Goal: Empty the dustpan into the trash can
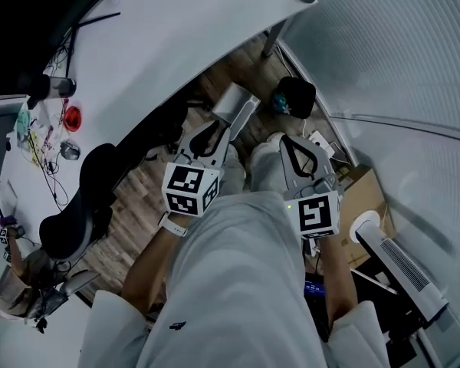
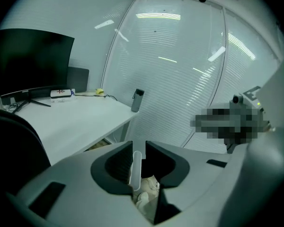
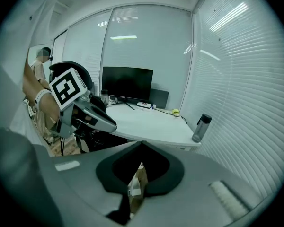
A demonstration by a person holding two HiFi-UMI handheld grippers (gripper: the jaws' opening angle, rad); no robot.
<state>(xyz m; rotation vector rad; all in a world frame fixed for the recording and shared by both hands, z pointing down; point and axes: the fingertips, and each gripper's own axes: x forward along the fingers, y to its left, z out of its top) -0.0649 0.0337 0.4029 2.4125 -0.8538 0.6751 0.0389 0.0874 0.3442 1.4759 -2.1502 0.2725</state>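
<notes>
My left gripper (image 1: pixel 228 125) is held up in front of my body. A grey-white dustpan (image 1: pixel 238 104) sticks out past its tips, above the wooden floor. In the left gripper view a thin white strip of the dustpan (image 2: pixel 136 167) stands upright between the jaws of the left gripper (image 2: pixel 138 145), tight against the left one. White crumpled scraps (image 2: pixel 146 193) show below. My right gripper (image 1: pixel 286 140) is beside it, shut, and the right gripper view shows the right gripper (image 3: pixel 142 148) with nothing between its tips. A black round bin-like thing (image 1: pixel 295 96) stands on the floor by the glass wall.
A white desk (image 1: pixel 176 44) runs along the left, with a black office chair (image 1: pixel 84 198) beside it. At right stand a cardboard box (image 1: pixel 362 194) and a white tower fan (image 1: pixel 402 263). A bottle (image 3: pixel 200 126) stands at the desk's corner. A person (image 3: pixel 40 67) is at the far left.
</notes>
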